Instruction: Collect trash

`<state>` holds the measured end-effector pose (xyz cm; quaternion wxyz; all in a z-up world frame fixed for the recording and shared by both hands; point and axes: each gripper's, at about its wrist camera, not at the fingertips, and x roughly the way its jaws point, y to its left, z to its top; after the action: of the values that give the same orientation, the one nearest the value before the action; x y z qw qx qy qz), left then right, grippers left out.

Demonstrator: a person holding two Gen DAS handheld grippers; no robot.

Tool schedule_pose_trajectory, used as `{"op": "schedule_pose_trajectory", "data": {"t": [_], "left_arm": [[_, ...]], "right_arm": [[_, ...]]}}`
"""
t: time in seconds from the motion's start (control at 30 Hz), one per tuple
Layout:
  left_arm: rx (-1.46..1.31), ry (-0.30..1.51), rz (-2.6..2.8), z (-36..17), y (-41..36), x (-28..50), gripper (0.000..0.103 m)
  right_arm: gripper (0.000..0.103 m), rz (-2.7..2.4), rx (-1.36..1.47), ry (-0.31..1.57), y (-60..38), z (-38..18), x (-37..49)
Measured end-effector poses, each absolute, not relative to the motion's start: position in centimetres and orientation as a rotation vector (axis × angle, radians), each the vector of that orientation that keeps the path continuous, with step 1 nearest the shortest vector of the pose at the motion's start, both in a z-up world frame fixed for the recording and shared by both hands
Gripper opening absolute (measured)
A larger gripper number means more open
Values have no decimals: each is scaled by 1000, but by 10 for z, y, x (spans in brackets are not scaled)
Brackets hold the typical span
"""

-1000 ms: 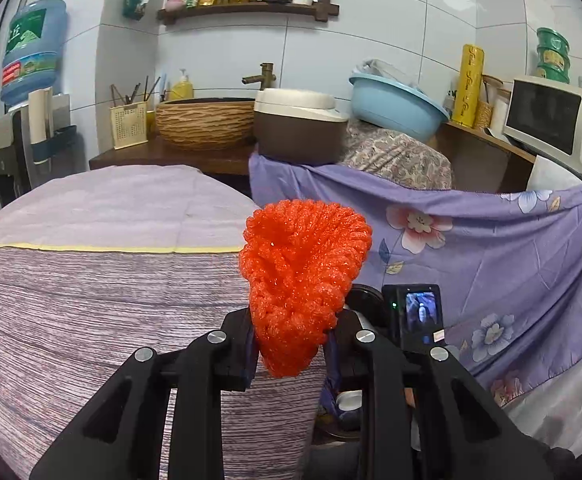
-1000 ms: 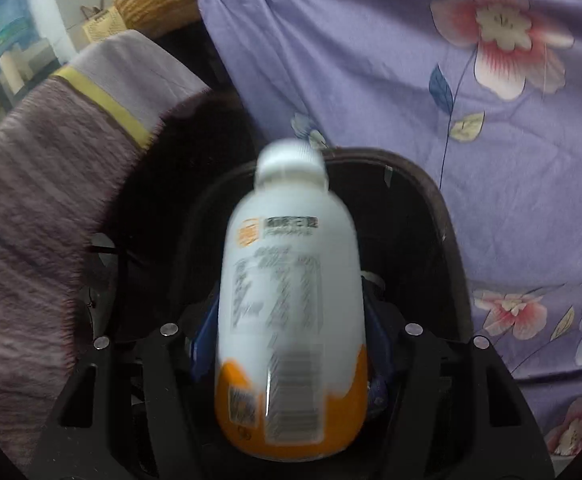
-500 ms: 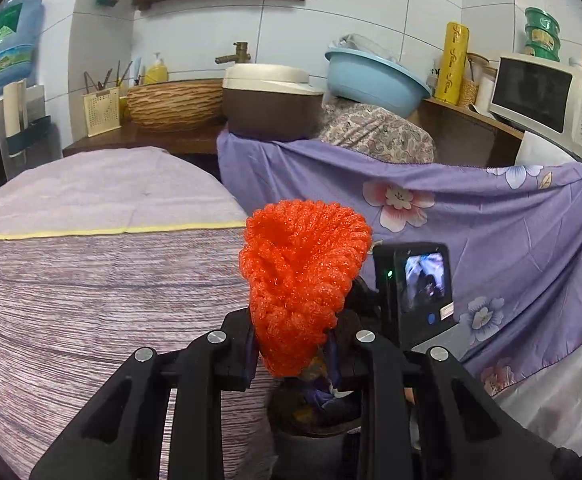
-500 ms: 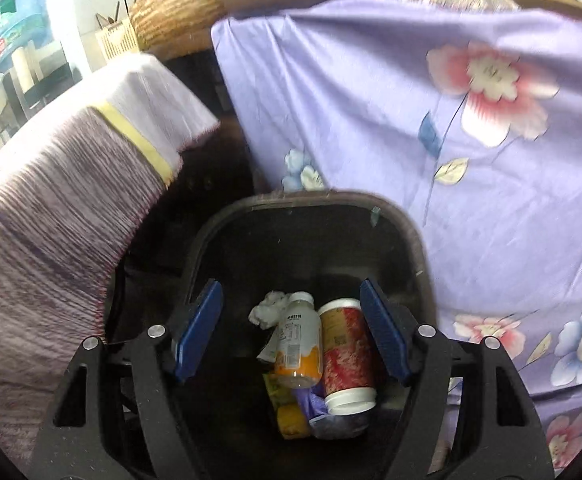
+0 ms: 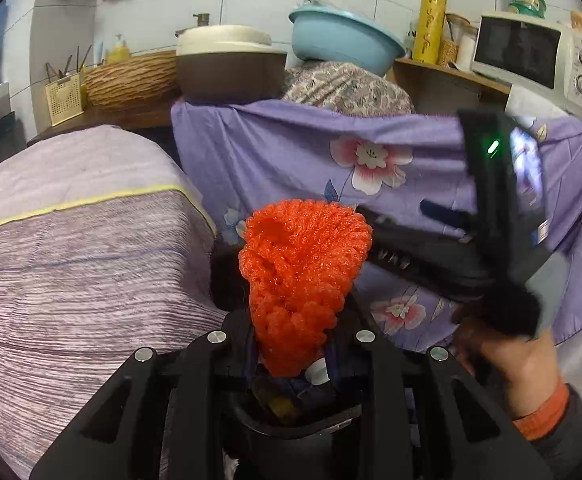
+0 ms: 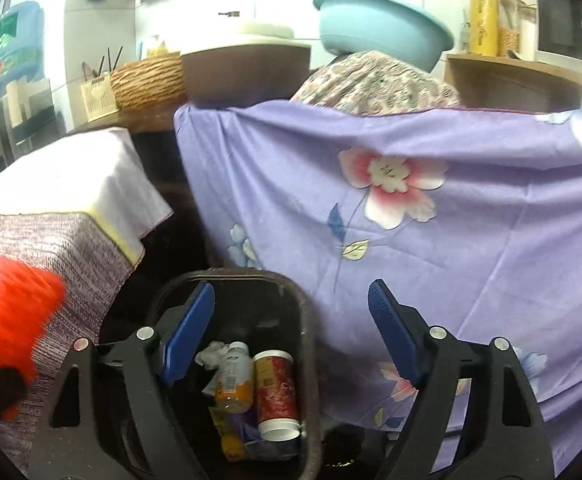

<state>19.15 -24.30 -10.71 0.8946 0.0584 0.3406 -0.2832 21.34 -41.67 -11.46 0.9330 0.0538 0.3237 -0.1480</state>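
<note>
My left gripper is shut on an orange foam net sleeve and holds it just above the dark trash bin. The sleeve also shows blurred at the left edge of the right wrist view. My right gripper is open and empty, raised above the bin. Inside the bin lie a white and orange bottle, a red can, crumpled tissue and wrappers. The right gripper also appears in the left wrist view, up and to the right.
A table with a striped purple cloth stands left of the bin. A flowered purple sheet hangs behind and to the right. On the counter behind are a brown pot, a blue basin, a woven basket and a microwave.
My right gripper opened and dropped the white bottle into the bin, then rose up and back. My left gripper carried the orange sleeve to the right, over the bin.
</note>
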Motion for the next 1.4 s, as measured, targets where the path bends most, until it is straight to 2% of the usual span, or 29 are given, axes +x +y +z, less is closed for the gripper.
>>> {"op": "schedule_pose_trajectory", "data": {"t": [0.47, 0.5, 0.57, 0.6, 0.63, 0.67, 0.83, 0.93, 1.13, 1.4], "left_arm": [[199, 833, -590, -177, -283, 216, 28], [200, 833, -588, -179, -285, 219, 30], [202, 833, -585, -183, -288, 223, 47], [200, 833, -584, -185, -289, 225, 51], [200, 831, -583, -186, -290, 226, 60], [202, 826, -580, -187, -291, 227, 63], [207, 807, -597, -184, -295, 225, 72], [198, 787, -618, -177, -294, 218, 73], [168, 683, -638, -142, -281, 192, 80], [161, 456, -596, -75, -246, 149, 93]], "right_arm": [[82, -377, 121, 606, -445, -93, 190], [82, -377, 126, 604, -446, -92, 189], [82, -382, 132, 601, -447, -92, 189], [82, -385, 133, 601, -448, -92, 189], [82, -386, 135, 602, -448, -93, 189], [82, -387, 136, 605, -448, -93, 189], [82, -397, 137, 606, -452, -94, 185], [82, -406, 145, 598, -454, -91, 180], [82, -402, 139, 574, -450, -80, 172], [84, -372, 139, 499, -432, -47, 155]]}}
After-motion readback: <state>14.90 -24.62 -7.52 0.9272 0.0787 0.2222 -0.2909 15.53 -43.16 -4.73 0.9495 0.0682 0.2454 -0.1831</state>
